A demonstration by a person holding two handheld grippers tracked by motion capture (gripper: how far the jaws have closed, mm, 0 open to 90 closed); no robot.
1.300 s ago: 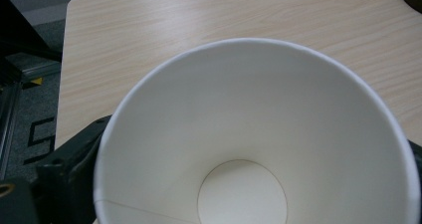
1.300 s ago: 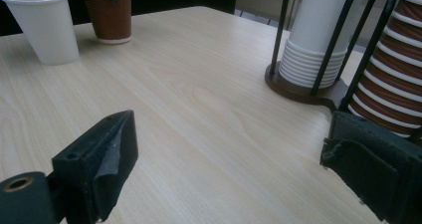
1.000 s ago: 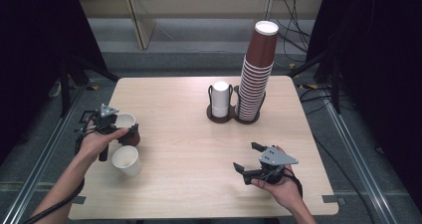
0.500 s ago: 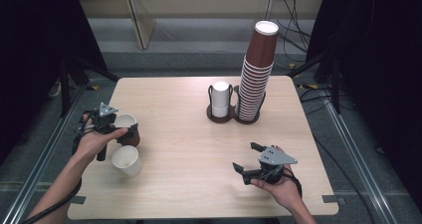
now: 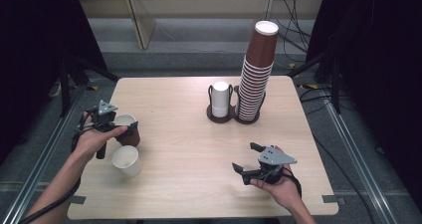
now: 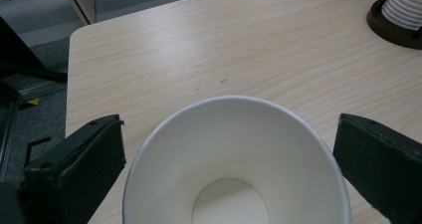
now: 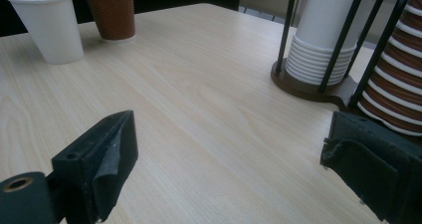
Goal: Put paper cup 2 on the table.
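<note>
1. From the high view, a light wooden table (image 5: 199, 149) stands with a dark cup holder (image 5: 233, 115) at its far middle. The holder carries a short white stack (image 5: 220, 97) on its left side and a tall brown stack (image 5: 256, 72) on its right, leaning a little to the right. Near the left edge, the left gripper (image 5: 130, 128) sits at a brown cup (image 5: 127, 129) that stands upright on the table. A white cup (image 5: 126, 160) stands just in front of the brown one, towards the person. The right gripper (image 5: 246, 157) hangs over bare wood at the near right, its jaws spread wide with nothing between them.

2. In the left gripper view, the brown cup's white inside (image 6: 234, 169) opens straight up at the camera. The two black jaws stand either side of its rim with a gap on each side, not pressing it.

3. In the right gripper view, the jaws are far apart over empty tabletop (image 7: 199, 114). The white cup (image 7: 47, 25) and brown cup (image 7: 109, 10) stand side by side far off, and the holder (image 7: 318, 87) with both stacks is close on the right.
</note>
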